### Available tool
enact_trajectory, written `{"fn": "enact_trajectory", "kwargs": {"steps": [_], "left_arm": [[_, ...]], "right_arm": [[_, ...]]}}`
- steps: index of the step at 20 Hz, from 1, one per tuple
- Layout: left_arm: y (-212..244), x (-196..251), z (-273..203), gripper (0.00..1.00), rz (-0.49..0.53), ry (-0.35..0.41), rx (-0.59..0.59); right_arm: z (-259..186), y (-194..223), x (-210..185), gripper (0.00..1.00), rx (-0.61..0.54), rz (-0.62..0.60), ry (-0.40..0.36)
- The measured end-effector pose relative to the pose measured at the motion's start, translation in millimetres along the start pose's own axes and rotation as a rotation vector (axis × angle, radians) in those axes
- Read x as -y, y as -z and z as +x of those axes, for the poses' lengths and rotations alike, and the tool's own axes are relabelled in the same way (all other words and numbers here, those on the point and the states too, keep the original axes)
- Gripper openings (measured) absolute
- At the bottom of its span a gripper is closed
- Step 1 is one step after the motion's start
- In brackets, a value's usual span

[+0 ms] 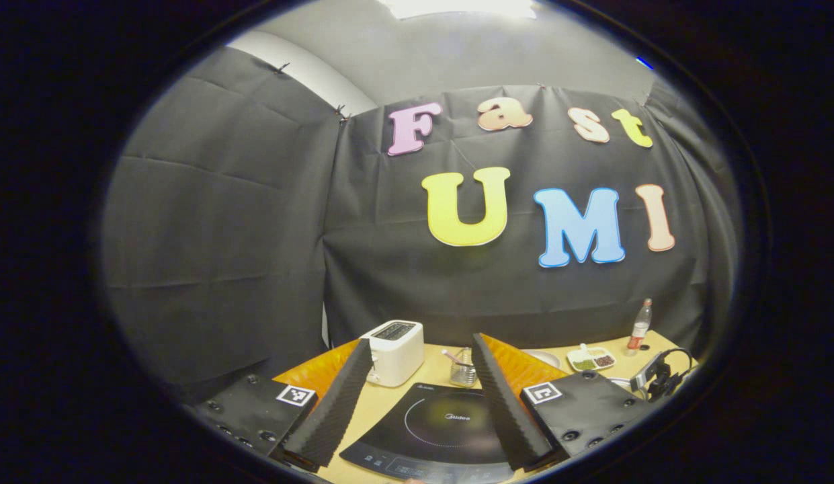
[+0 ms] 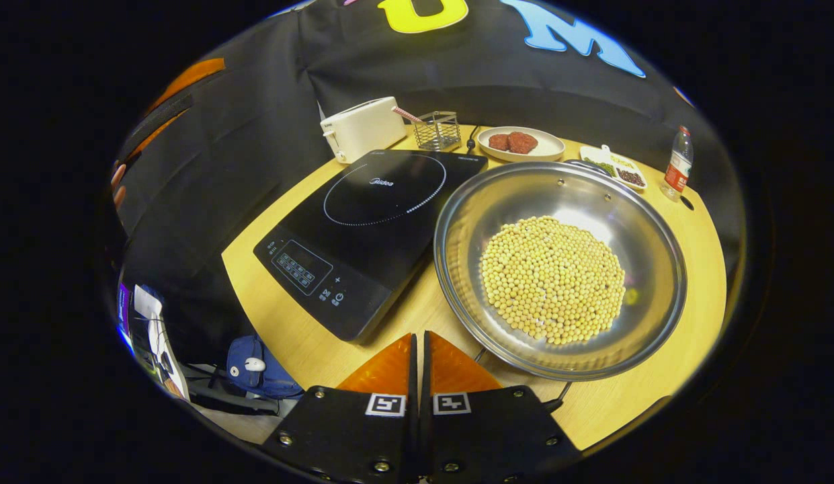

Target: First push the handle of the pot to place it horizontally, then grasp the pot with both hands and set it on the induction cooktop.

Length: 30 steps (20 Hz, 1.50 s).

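Pot (image 2: 560, 269) on surface (image 2: 417, 316) beside induction cooktop (image 2: 373, 228), full of beans | right gripper (image 2: 420, 356) fingers together, empty; left gripper (image 1: 420, 396) fingers wide | risk: tilted lift spills beans.

A staged kitchen set inside a recording booth is showing here: black cloth (image 1: 222, 235) is hanging as the walls around a round wooden desk (image 2: 699, 269). Kitchen gear is sitting on it, with an induction cooktop (image 2: 376, 222) at centre, a white toaster (image 2: 363, 128) at 11 o'clock, and a plate of food (image 2: 521, 143) at 12.
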<state>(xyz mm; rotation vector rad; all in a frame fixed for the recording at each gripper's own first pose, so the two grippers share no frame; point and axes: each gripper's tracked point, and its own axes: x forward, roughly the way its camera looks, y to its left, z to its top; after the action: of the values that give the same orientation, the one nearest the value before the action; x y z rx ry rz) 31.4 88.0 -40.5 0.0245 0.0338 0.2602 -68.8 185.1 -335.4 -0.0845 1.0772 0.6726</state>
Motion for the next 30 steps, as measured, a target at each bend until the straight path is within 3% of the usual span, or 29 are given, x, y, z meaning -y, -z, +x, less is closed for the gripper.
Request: {"fn": "enact_trajectory", "kwargs": {"steps": [15, 30], "left_arm": [[2, 30, 14, 0.99, -0.018, 0.072, -0.002], [3, 60, 32, 0.97, -0.041, 0.144, 0.002]], "right_arm": [[-14, 20, 36, 0.01, -0.061, 0.080, 0.071], [-40, 39, 114, 0.01, -0.120, 0.114, 0.243]]}}
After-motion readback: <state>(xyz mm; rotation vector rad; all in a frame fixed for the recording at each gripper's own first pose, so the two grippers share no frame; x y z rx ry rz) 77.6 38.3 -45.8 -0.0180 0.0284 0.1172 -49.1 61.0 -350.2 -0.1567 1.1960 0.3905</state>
